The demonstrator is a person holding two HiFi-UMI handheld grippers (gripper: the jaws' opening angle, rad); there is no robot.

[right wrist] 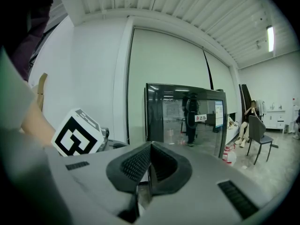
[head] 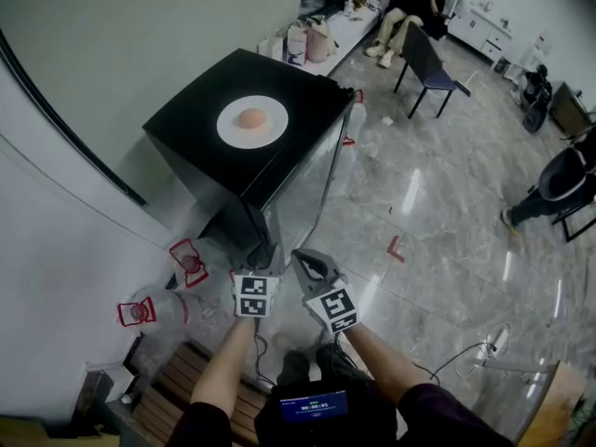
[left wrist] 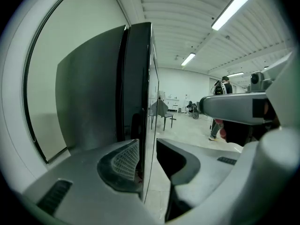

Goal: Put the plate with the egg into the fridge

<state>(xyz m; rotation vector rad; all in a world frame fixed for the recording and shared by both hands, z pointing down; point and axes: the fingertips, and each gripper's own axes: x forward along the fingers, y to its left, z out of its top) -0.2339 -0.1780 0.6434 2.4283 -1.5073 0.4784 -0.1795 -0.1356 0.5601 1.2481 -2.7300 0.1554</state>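
Observation:
A white plate (head: 252, 122) with a brown egg (head: 251, 117) lies on top of a small black fridge (head: 200, 124). The fridge's glass door (head: 321, 170) faces right in the head view. My left gripper (head: 264, 261) is at the door's lower near corner. In the left gripper view, the door's edge (left wrist: 149, 107) stands between the jaws of the left gripper (left wrist: 147, 165); the right jaw is clear of the glass, so it is open. My right gripper (head: 305, 259) hangs beside it, shut and empty. The right gripper (right wrist: 149, 168) looks at the fridge (right wrist: 185, 118) from a short way off.
Red-capped plastic bottles (head: 189, 262) lie on the floor by the white wall. A wooden pallet (head: 177, 380) is near my feet. A chair (head: 428, 63) and a seated person (head: 410, 12) are far back; another person (head: 559, 184) is at right. Bags (head: 307, 40) stand behind the fridge.

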